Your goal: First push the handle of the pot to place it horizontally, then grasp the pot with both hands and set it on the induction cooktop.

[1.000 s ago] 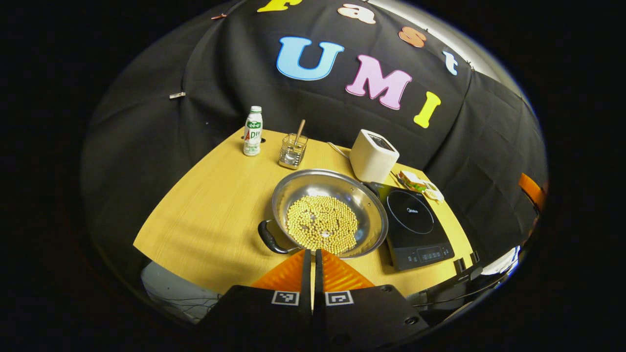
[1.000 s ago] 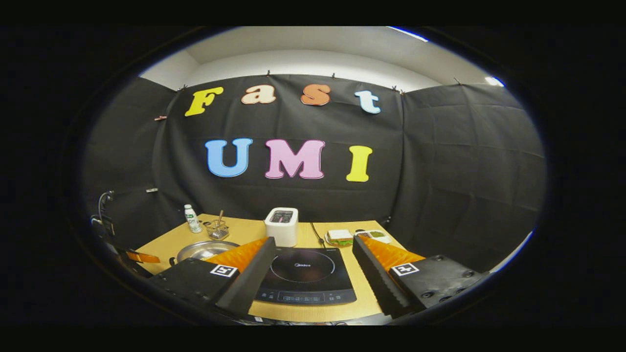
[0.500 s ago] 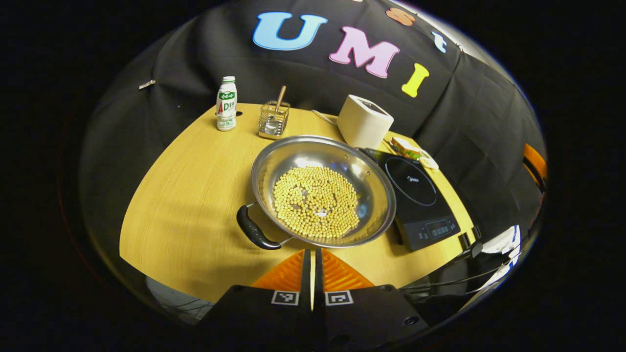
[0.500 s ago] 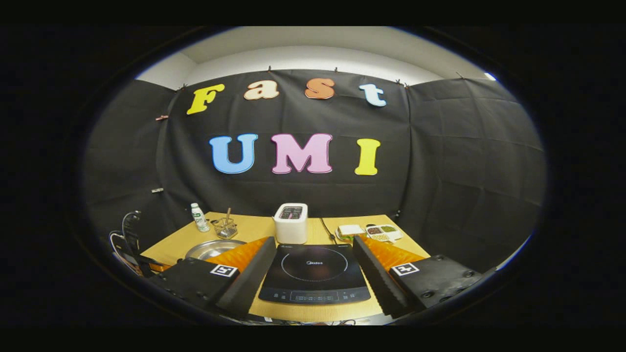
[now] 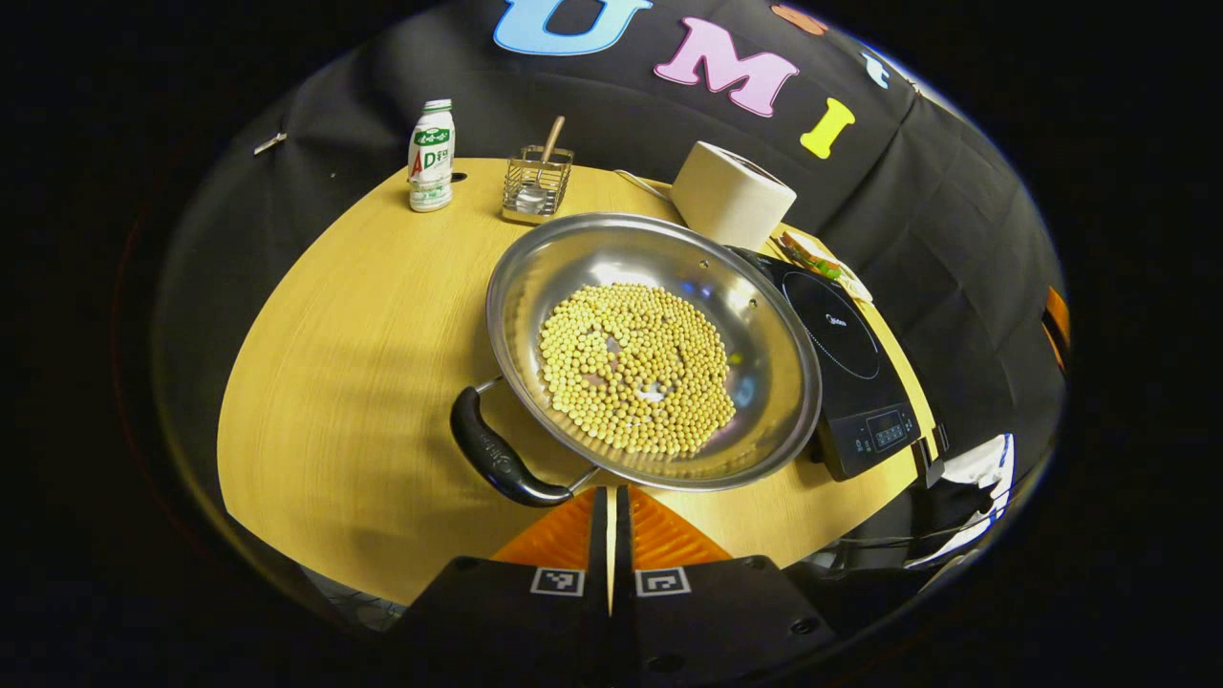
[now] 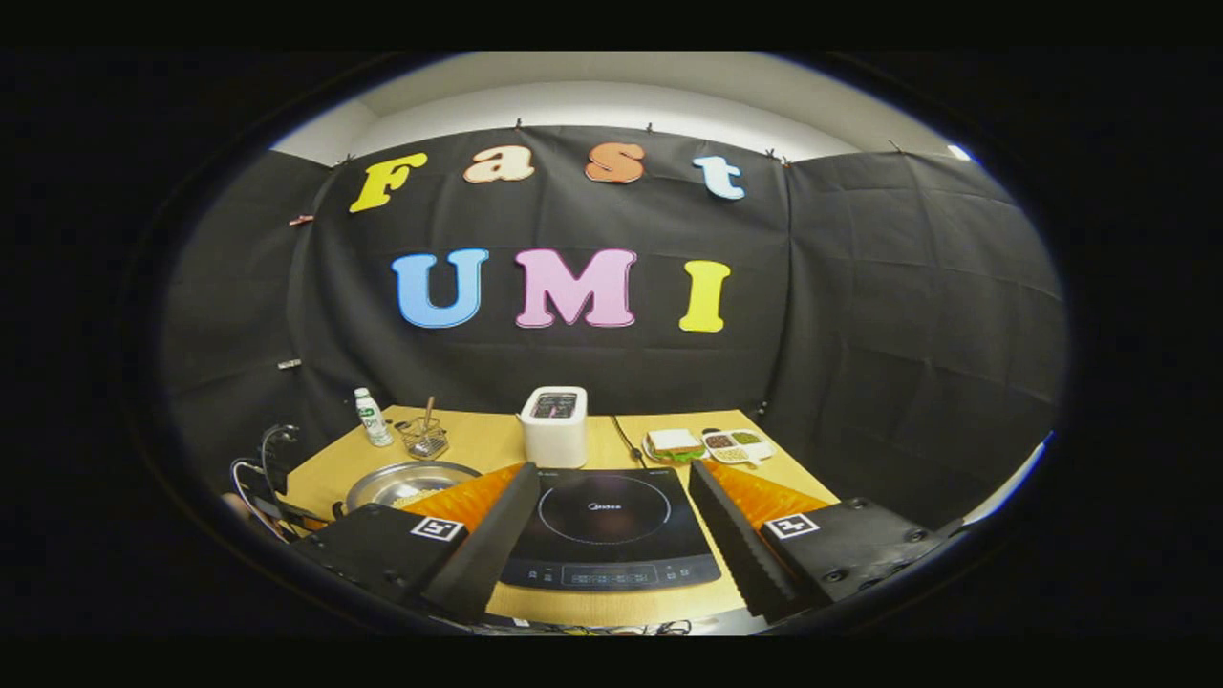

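Note:
A wide steel pot (image 5: 535,277) holding yellow beans (image 5: 635,368) sits mid-table in the left gripper view. Its black handle (image 5: 499,461) points to the near left, at a slant. My left gripper (image 5: 611,493) is shut with nothing in it, its tips just short of the pot's near rim, right of the handle. The black induction cooktop (image 5: 846,358) lies right of the pot. In the right gripper view, my right gripper (image 6: 611,476) is open above the near side of the cooktop (image 6: 607,535). There the pot (image 6: 392,483) sits to the left.
On the wooden table (image 5: 363,315), a white toaster (image 5: 731,196) stands behind the pot and cooktop. A drink bottle (image 5: 431,156) and a wire basket (image 5: 537,182) are at the back left. A sandwich (image 6: 672,443) and a small snack tray (image 6: 734,444) lie at the back right.
My left gripper has come forward and down toward the pot, which now looks larger and closer. It has stayed shut. The right gripper has stayed open and barely shifted.

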